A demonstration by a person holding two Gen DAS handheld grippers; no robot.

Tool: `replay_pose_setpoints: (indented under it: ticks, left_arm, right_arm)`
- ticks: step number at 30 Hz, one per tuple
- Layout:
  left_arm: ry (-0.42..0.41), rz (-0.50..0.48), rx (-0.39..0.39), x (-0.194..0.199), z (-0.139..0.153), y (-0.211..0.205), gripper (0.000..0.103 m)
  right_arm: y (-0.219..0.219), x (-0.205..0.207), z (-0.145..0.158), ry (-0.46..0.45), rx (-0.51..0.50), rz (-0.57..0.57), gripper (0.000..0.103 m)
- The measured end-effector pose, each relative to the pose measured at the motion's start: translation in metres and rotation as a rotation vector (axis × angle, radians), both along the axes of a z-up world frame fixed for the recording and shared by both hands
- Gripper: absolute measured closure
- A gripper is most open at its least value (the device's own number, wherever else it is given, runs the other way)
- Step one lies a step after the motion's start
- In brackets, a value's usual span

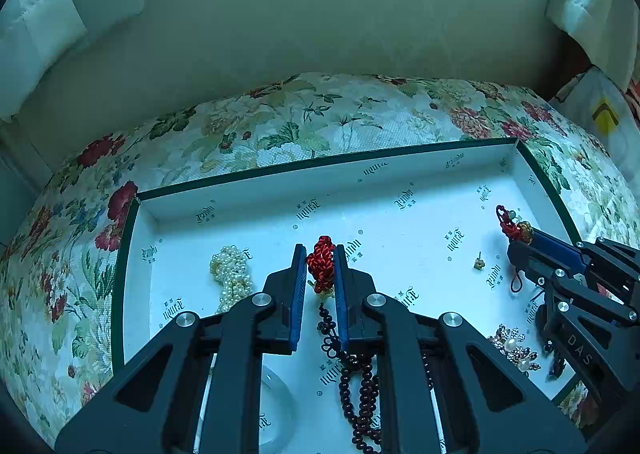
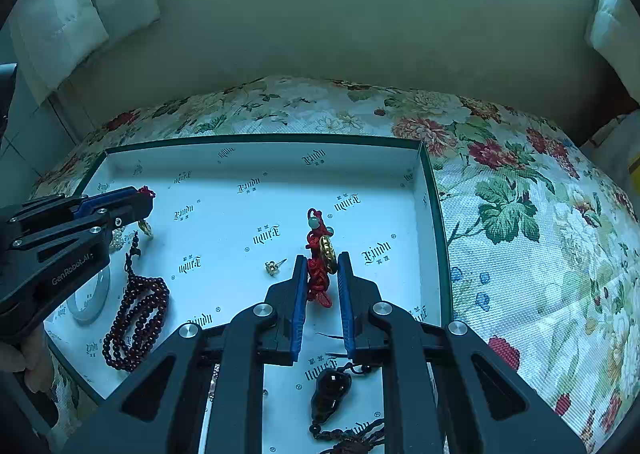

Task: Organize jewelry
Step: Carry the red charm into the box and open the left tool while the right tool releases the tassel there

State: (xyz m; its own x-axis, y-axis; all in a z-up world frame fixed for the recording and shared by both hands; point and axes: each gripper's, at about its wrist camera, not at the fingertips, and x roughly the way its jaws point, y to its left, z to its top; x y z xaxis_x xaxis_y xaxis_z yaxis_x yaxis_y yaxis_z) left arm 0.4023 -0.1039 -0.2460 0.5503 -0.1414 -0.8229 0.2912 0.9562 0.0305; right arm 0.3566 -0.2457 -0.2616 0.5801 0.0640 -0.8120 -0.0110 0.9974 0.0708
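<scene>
A: As seen from left to right, how is the tray laid out?

B: A pearl strand is heaped at the left. The left gripper is clamped on the red knotted cord of a dark bead string, whose beads trail limp toward the near edge. A gold ear stud lies loose right of centre. The right gripper is clamped on a second red knot carrying a gold coin charm.

A: How should these be handled?

B: Both pieces are judged light and soft. The knots give a firm, non-slip hold; beads are likely to roll and swing, so the knots are the preferred grip points.
</scene>
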Motion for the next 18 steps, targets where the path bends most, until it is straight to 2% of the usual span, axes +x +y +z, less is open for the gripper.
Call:
replay_pose_setpoints:
  ticks: [8,12,13,14,16,17,18]
  left_arm:
    - [0.009,0.007,0.016,0.0062,-0.0035,-0.0005,0.089]
    - [0.015,0.01,0.021,0.0078,-0.0051,-0.0005,0.086]
    - [0.018,0.01,0.021,0.008,-0.0056,-0.0003,0.083]
    - [0.021,0.012,0.02,0.0082,-0.0059,0.0,0.073]
    - [0.015,0.016,0.016,0.0077,-0.0048,0.0008,0.06]
    - [0.01,0.016,0.015,0.0074,-0.0043,0.0009,0.059]
    - [0.01,0.014,0.018,0.0075,-0.0041,0.0007,0.059]
  right_arm:
    - [-0.0016,0.0014,-0.0021,0.006,0.004,-0.006,0.087]
    - [-0.0016,0.0018,-0.0035,0.012,0.006,-0.005,0.086]
    - [-0.002,0.0019,-0.0037,0.014,0.008,-0.004,0.086]
    - [-0.002,0.002,-0.0036,0.015,0.01,-0.005,0.086]
    - [-0.0028,0.0025,-0.0034,0.017,0.014,-0.008,0.085]
    - [-0.0031,0.0026,-0.0032,0.017,0.015,-0.009,0.084]
    - [-0.0032,0.0026,-0.0029,0.016,0.015,-0.01,0.078]
